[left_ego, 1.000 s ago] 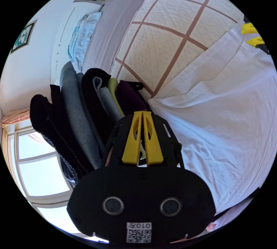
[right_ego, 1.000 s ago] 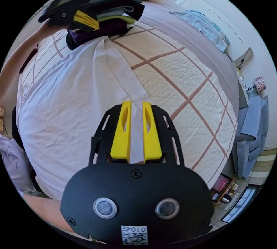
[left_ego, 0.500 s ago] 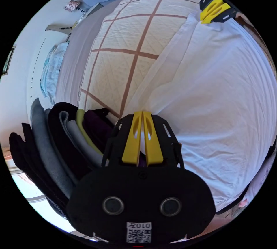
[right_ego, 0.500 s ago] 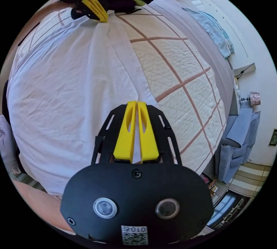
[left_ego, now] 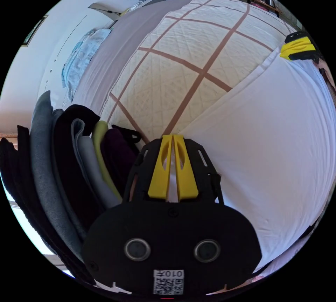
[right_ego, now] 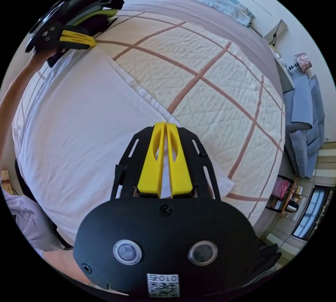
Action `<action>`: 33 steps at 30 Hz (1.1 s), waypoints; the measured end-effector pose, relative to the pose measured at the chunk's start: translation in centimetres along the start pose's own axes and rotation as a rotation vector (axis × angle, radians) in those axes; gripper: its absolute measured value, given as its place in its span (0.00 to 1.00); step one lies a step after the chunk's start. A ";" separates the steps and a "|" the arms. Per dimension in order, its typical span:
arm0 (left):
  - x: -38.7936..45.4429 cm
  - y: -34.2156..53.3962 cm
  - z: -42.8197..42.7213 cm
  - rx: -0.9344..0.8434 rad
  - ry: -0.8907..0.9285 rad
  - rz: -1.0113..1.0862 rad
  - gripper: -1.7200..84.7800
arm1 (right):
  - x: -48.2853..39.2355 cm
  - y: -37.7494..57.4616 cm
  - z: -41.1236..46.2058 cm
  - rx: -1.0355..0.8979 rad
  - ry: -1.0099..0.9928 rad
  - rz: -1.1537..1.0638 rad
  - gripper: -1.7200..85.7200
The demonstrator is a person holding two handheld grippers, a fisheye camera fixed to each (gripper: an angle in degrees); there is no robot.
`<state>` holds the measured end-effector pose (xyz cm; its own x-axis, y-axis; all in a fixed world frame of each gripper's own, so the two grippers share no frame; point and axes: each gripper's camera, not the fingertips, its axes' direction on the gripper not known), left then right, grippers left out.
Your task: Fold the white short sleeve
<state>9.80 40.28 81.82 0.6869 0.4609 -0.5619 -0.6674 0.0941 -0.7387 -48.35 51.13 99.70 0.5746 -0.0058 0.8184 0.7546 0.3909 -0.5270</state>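
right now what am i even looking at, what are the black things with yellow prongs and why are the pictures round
The pictures are round because each comes from a fisheye camera mounted on a handheld tool. A person holds one two-jaw gripper in each hand; no robot arm is involved.

In the left gripper view, the left gripper has its yellow jaws closed on an edge of the white short sleeve shirt. In the right gripper view, the right gripper pinches the same edge further along; the left one appears there too, far off.

The shirt lies spread on a cream quilt with brown stripes, on a bed. A stack of folded clothes sits by the left gripper, and a light blue garment lies near the bed's far side.
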 end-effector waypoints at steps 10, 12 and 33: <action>-4.9 7.7 -7.0 0.157 0.145 -0.099 0.02 | -0.2 3.7 -7.5 0.176 0.155 0.144 0.03; -3.3 14.6 -10.2 0.285 0.271 -0.047 0.02 | -3.1 6.1 -9.1 0.191 0.167 0.100 0.03; 4.0 74.5 -6.9 0.439 0.731 -1.054 0.15 | -39.8 52.2 -21.3 0.672 -0.147 0.101 0.06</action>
<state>-35.17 43.10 21.99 0.8271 -0.5616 0.0236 0.3248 0.4433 -0.8354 -25.13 52.19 34.77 0.5468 0.1671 0.8204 0.3127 0.8682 -0.3852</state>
